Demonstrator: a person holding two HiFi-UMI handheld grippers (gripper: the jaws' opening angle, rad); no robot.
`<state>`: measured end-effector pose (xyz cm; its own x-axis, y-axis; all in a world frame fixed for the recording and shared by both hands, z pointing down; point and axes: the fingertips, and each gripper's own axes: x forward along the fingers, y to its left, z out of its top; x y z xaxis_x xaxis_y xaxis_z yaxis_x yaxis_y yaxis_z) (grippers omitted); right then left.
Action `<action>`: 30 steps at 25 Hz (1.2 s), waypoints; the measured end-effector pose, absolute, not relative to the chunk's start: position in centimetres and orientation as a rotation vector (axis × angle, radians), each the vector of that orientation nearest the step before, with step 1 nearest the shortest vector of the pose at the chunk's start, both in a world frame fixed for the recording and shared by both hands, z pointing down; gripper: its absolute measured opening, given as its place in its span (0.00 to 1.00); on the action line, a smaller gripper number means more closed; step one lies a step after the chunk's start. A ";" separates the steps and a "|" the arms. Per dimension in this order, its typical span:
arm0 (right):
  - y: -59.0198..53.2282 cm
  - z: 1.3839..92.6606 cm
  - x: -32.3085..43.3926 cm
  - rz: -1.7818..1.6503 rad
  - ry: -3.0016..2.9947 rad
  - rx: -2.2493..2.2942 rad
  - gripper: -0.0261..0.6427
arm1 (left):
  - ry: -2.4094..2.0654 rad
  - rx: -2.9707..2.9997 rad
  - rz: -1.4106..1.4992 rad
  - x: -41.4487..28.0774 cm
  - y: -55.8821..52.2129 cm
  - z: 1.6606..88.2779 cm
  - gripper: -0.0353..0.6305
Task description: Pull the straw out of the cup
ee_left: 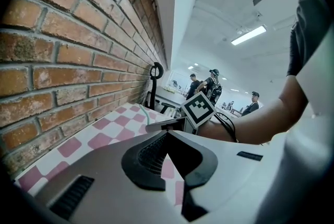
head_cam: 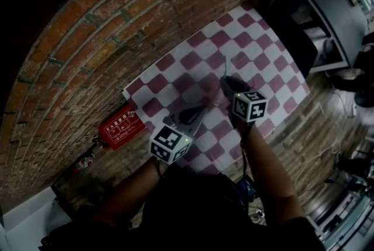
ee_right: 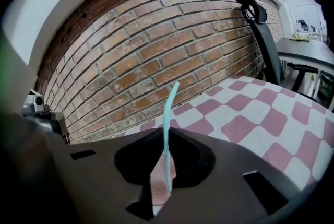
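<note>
A thin teal straw (ee_right: 168,113) stands nearly upright over the pink-and-white checked cloth (head_cam: 263,51). My right gripper (ee_right: 166,157) is shut on the straw's lower part, and the top of the straw pokes up above the jaws. In the head view the straw (head_cam: 225,67) rises just beyond the right gripper (head_cam: 227,81). My left gripper (head_cam: 196,112) lies low over the cloth, to the left of the right one and nearer the person. Its jaws (ee_left: 168,134) meet at the tips with nothing seen between them. I cannot make out a cup in any view.
A brick wall (head_cam: 117,21) borders the cloth on the left. A red sign (head_cam: 120,125) lies by the cloth's near left corner. A black office chair (ee_right: 261,35) stands at the table's far end. People (ee_left: 211,84) stand far off in the room.
</note>
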<state>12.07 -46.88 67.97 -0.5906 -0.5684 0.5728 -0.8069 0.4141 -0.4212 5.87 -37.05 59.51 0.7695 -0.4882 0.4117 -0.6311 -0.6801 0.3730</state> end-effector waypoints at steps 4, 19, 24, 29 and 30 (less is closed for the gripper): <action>-46.7 67.8 12.5 0.958 -2.339 1.194 0.09 | -0.842 2.459 0.383 5.8 -36.8 59.6 0.06; -43.9 60.0 14.1 0.849 -2.474 1.246 0.09 | -0.869 2.515 0.383 6.4 -34.1 56.5 0.06; -41.9 56.7 15.2 0.816 -2.532 1.282 0.09 | -0.901 2.536 0.381 6.7 -32.2 55.0 0.06; -38.5 54.7 15.7 0.825 -2.584 1.283 0.09 | -0.952 2.527 0.356 6.6 -29.4 53.9 0.06; -37.7 54.4 15.7 0.822 -2.593 1.275 0.09 | -0.964 2.523 0.350 6.5 -28.9 53.8 0.06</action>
<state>15.71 -37.69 54.40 -0.6318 -0.6919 0.3494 -0.7668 0.4922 -0.4120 6.50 -28.88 53.78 0.7284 -0.5756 0.3717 -0.6800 -0.6738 0.2892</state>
